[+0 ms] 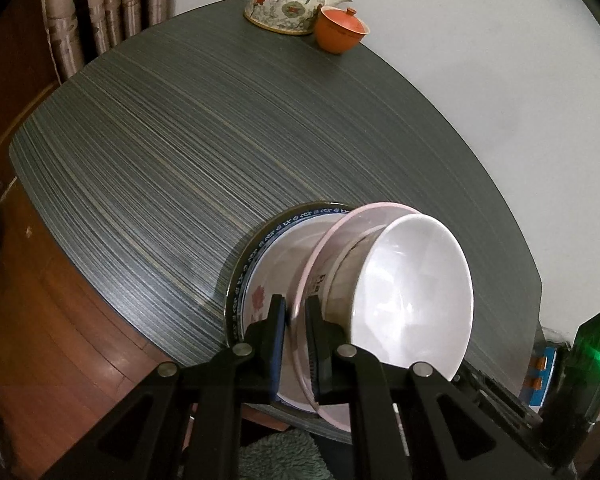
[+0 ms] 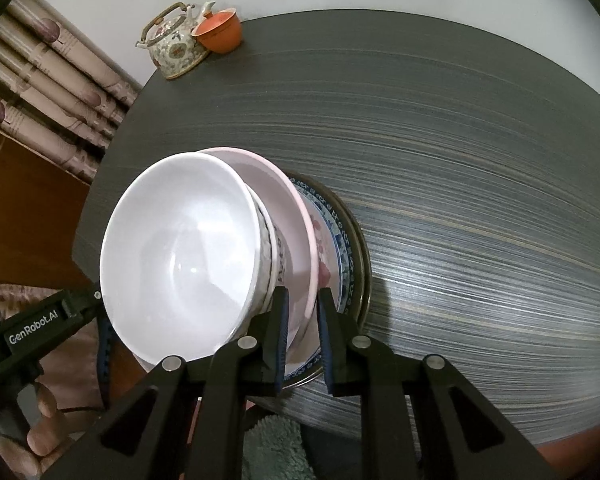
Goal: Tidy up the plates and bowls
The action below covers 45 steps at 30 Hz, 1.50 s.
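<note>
Both claws clamp the rim of a pink plate [image 1: 332, 240], the left claw [image 1: 296, 316] on one side and the right claw [image 2: 304, 312] opposite. A white bowl [image 1: 400, 292] sits in it, above a blue-rimmed floral plate [image 1: 260, 264] on the striped grey bench [image 1: 220, 140]. A floral teapot [image 1: 288, 0] and an orange lidded cup [image 1: 340, 32] stand far beyond the claws.

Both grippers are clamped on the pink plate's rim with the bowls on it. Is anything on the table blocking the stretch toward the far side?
Nothing visible does. The table beyond the pink plate is bare up to the far edge, where only the teapot and orange cup stand in one corner. The blue-rimmed plate lies directly under the stack.
</note>
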Available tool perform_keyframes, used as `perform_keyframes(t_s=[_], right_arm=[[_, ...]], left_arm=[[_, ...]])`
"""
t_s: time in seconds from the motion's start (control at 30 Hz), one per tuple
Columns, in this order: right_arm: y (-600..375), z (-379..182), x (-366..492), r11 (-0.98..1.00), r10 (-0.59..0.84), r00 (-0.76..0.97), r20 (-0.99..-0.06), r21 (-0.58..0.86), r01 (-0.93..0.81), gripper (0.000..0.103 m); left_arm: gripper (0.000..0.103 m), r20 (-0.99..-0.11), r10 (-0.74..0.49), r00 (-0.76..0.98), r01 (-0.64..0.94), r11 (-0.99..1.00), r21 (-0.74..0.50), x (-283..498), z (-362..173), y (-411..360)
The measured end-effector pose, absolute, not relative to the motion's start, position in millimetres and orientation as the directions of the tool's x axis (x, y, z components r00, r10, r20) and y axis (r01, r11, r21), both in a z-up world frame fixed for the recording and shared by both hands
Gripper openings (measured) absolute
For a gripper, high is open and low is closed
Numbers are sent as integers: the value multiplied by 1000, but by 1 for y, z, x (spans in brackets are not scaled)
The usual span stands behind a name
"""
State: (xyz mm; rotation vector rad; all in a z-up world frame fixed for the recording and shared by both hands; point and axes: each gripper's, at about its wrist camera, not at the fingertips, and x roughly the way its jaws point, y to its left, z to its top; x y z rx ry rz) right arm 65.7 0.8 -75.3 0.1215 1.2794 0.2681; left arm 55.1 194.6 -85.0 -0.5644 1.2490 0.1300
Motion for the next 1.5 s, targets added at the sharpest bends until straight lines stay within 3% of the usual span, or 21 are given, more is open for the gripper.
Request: perform_keyframes(t_s=[0.2,0.43,0.6,0.73,0.8,1.13,1.5], right_arm=[[1,-76,67,960,275,256,-927,249,-131,18],[-9,-78,64,967,252,270,-929,229,-116,45],[-15,-76,58,960,276,271,-922,251,-122,54],[-20,-70,51,957,287,291,-913,260,-129,64],[-21,-68,47,957,286,307,-908,255,-136,67],[-12,-64,23,954,277,373,-886,206,-218,89],[-3,-63,10,946,280,409,-869,178,-271,100]], left_arm=[[12,-920,-206,334,-395,856,-335,54,-83,198],[22,-917,-190,352,-401,854,-331,47,-77,203],[32,-904,-189,383,-388,855,-344,37,-68,205],[36,-904,-118,411,-376,881,-286,25,-57,203],[45,-905,-92,414,-366,894,-259,19,-54,200],[51,-899,-17,439,-298,940,-163,-4,-50,170],[57,-884,36,467,-279,954,-109,-16,-43,149]])
